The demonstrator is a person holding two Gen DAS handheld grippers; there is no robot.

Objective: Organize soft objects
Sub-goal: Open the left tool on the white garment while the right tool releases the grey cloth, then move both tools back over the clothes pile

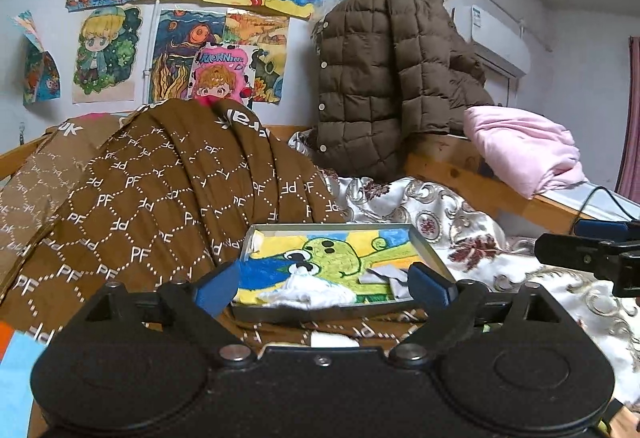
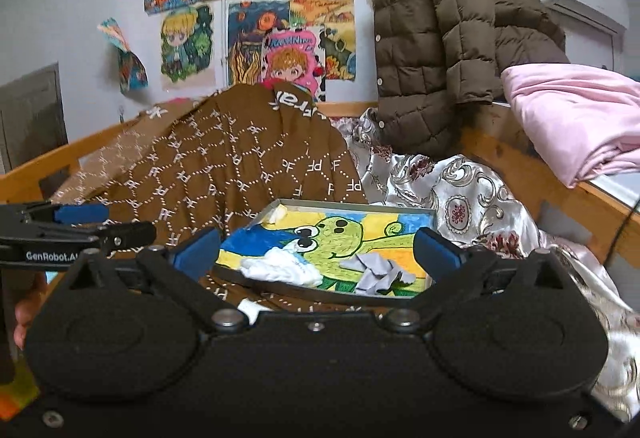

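Two soft pieces are already sitting in the tray (image 2: pixel 424 217), so I'd call this partly done. A crumpled white cloth (image 2: pixel 280 268) lies toward the tray's left side and a small grey cloth (image 2: pixel 374 272) toward its right, both on the green cartoon drawing that lines the bottom. They're near each other but not touching, as far as I can tell.

Both tools are empty right now. My left tool (image 1: pixel 324 284) has its jaws spread wide with nothing between the blue pads, just the tray in front of it. Same story for my right tool (image 2: pixel 316 252): jaws wide apart, nothing pinched, hanging over the near edge of the tray.

What's left looks like the bigger stuff, if it counts. A brown patterned blanket (image 1: pixel 160 190) is heaped on the bed behind the tray and partly under it, a pink folded cloth (image 2: pixel 576 122) rests on the wooden bed rail (image 1: pixel 460 162), and a brown quilted jacket (image 1: pixel 380 78) hangs at the back. There's also a white scrap (image 1: pixel 334 340) peeking out just in front of the tray, below my left tool; could be another piece to pick up, can't say for sure.
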